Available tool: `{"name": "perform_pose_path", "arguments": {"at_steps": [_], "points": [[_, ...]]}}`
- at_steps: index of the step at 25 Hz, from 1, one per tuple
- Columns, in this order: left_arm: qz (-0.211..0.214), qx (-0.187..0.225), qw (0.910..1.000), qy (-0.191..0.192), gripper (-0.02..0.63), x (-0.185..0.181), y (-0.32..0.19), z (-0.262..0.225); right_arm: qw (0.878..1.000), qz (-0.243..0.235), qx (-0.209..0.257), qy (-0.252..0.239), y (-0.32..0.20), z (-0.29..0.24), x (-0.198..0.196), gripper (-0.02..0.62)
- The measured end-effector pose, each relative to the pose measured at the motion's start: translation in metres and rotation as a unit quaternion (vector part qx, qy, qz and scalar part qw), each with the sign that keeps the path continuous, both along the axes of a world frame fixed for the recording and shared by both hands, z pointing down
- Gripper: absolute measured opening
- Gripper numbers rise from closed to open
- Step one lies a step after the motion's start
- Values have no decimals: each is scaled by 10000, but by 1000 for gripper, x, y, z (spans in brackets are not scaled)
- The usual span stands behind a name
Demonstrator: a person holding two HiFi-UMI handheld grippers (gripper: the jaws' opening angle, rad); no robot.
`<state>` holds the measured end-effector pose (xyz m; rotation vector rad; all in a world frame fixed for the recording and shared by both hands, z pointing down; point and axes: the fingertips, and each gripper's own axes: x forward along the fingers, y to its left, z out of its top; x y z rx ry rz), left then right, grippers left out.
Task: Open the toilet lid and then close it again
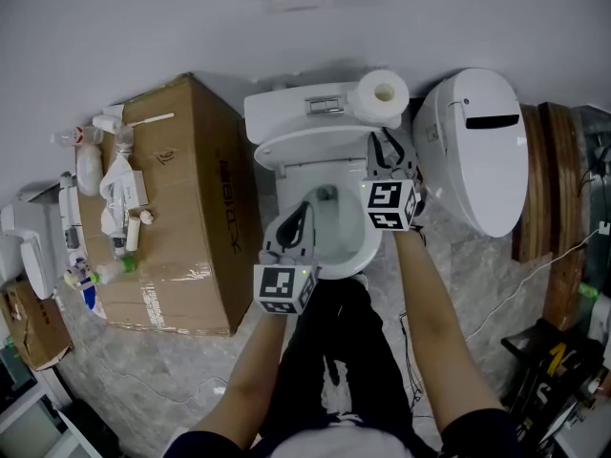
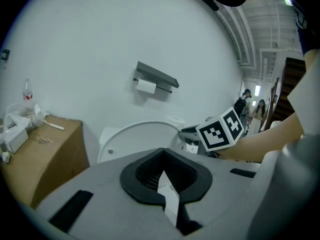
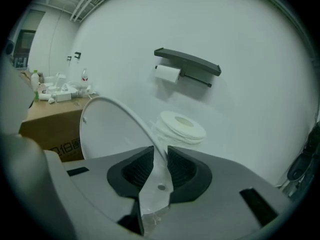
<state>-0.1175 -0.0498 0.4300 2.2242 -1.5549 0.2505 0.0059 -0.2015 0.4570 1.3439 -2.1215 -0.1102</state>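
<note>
The white toilet's lid (image 1: 310,149) stands raised, leaning toward the tank (image 1: 296,108), and the bowl (image 1: 346,246) is uncovered. My right gripper (image 1: 386,156) is at the lid's right edge. In the right gripper view that gripper (image 3: 160,160) is shut on the lid's rim (image 3: 150,134), which runs between the black pads. My left gripper (image 1: 298,219) hovers over the bowl's left side, clear of the lid. In the left gripper view the left gripper (image 2: 161,173) is shut with nothing in it, and the lid (image 2: 135,141) rises ahead of it.
A toilet paper roll (image 1: 384,93) sits on the tank. A large cardboard box (image 1: 191,218) with bottles and clutter stands left of the toilet. A second white toilet unit (image 1: 477,151) and wooden boards (image 1: 544,179) are on the right. A paper holder (image 3: 187,64) hangs on the wall.
</note>
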Motion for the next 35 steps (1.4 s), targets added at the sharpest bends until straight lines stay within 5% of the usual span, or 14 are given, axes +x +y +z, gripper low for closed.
{"name": "perform_pose_path", "arguments": {"at_steps": [19, 29, 35], "points": [[-92, -34, 9996, 279, 5, 9, -7, 2, 9998, -12, 28, -197, -14, 2, 0, 58], [-43, 81, 9990, 426, 5, 14, -8, -7, 9958, 148, -149, -886, 34, -6, 5, 101], [141, 170, 9984, 519, 5, 25, -4, -14, 9860, 9, -350, -1630, 99, -19, -5, 31]]}}
